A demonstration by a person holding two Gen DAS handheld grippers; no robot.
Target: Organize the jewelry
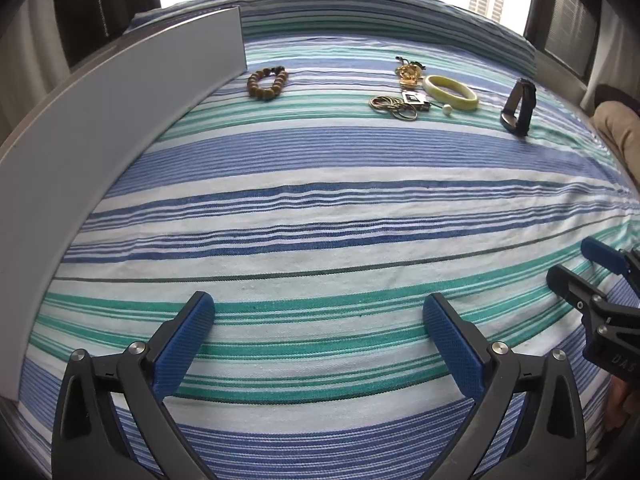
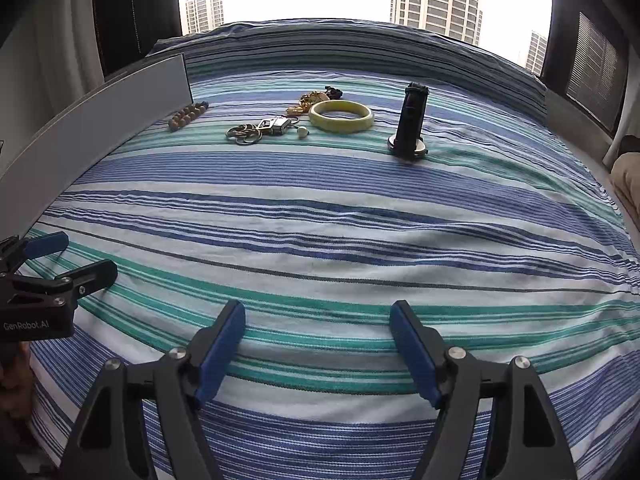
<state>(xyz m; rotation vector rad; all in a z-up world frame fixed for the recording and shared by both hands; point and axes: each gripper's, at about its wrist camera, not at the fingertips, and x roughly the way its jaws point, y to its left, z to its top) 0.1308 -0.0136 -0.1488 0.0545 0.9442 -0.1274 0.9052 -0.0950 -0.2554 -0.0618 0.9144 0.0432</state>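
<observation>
Both the left gripper (image 1: 320, 344) and right gripper (image 2: 318, 350) stand spread and empty over the striped woven bedspread (image 1: 320, 208). The jewelry lies well apart at 12 o'clock: a glossy pale-green bangle (image 2: 341, 116), round wooden-bead bracelet (image 1: 267, 82), thin metal rings (image 2: 243, 134), and black strap watch (image 2: 409, 126) at 1 o'clock.

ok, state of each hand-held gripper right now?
Left hand-held gripper: open, empty, over the striped bedspread.
Right hand-held gripper: open, empty, nothing between its fingers.
</observation>
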